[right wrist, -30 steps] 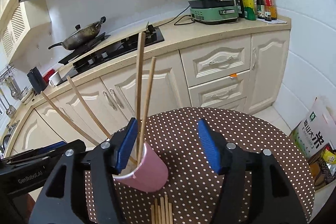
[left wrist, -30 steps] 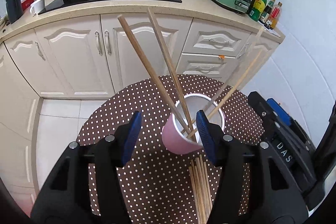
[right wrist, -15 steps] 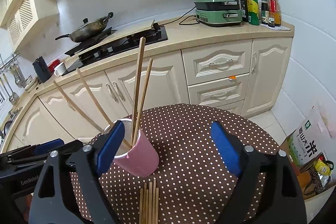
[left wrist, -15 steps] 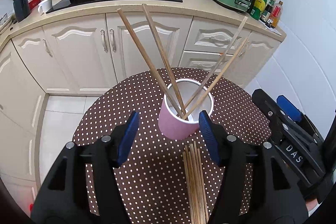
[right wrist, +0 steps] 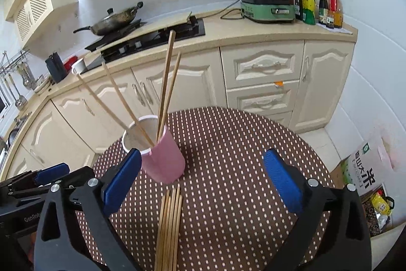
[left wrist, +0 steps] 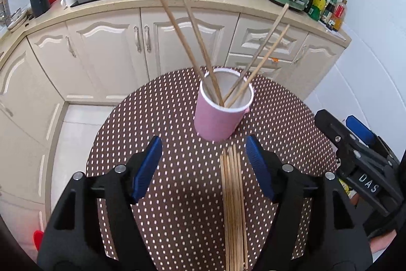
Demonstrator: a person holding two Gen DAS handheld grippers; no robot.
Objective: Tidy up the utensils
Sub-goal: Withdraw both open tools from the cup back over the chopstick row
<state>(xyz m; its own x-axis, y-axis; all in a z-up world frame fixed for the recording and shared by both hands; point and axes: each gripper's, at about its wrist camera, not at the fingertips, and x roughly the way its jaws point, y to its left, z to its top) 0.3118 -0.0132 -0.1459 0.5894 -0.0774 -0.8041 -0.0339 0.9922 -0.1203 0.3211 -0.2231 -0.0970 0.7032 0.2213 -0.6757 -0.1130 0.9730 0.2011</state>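
Observation:
A pink cup point(left wrist: 220, 116) stands upright on the round dotted table point(left wrist: 165, 118) with two pairs of wooden chopsticks point(left wrist: 195, 47) leaning out of it. Several loose chopsticks point(left wrist: 233, 207) lie in a bundle on the table just in front of the cup. My left gripper point(left wrist: 203, 146) hovers short of the cup, its jaws opening and holding nothing. From the right wrist the pink cup point(right wrist: 165, 159) sits beside the left fingertip point(right wrist: 124, 179). My right gripper point(right wrist: 203, 156) is wide, its jaws still opening, above the loose chopsticks point(right wrist: 170, 220) without touching them.
Behind the table runs a cream cabinet counter point(right wrist: 228, 34) with a hob, a wok point(right wrist: 114, 19), a green appliance point(right wrist: 269, 6) and bottles point(right wrist: 317, 4). A rice bag point(right wrist: 365, 166) and a box stand on the floor at the right. The table edge drops to tiled floor.
Both grippers have pulled back from the cup and their jaws have widened. The cup now stands free beyond the fingertips, and more of the loose bundle shows.

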